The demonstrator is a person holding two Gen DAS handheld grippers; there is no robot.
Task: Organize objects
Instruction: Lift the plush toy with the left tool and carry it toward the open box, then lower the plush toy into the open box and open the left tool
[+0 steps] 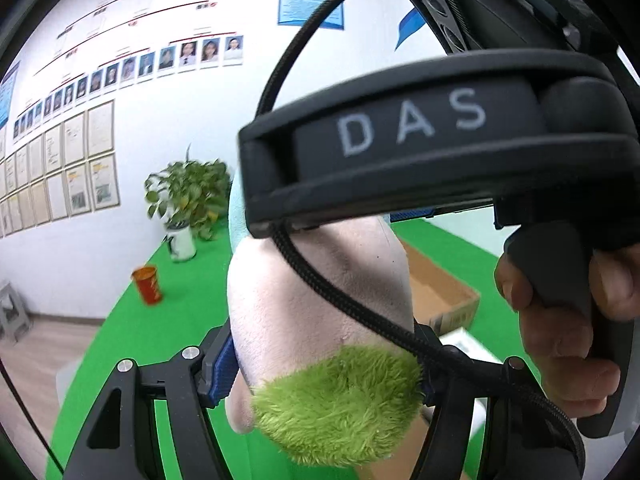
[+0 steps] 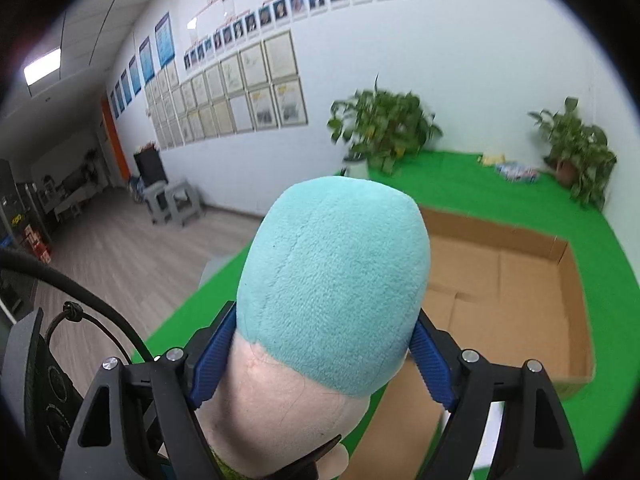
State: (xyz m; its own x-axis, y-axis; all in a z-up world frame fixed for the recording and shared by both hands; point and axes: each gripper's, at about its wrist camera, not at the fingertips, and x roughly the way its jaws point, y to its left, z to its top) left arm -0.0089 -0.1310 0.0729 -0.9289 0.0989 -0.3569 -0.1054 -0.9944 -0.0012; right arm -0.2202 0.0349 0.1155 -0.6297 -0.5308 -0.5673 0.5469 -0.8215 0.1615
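Plush toy (image 2: 332, 292) between both jaws, seemingly clamped

cardboard box (image 2: 500, 280) open-topped, interior bare, plush toy (image 2: 332, 292) blocking fwd view, potted plants (image 2: 384, 128) behind

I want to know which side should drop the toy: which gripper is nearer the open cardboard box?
Hard to call: both grippers, left and right, clamp the same plush toy, with the cardboard box just beyond them.

Plush toy (image 2: 332, 280) btwn both claws, box (image 2: 500, 280) behind on mat (image 2: 600, 260).
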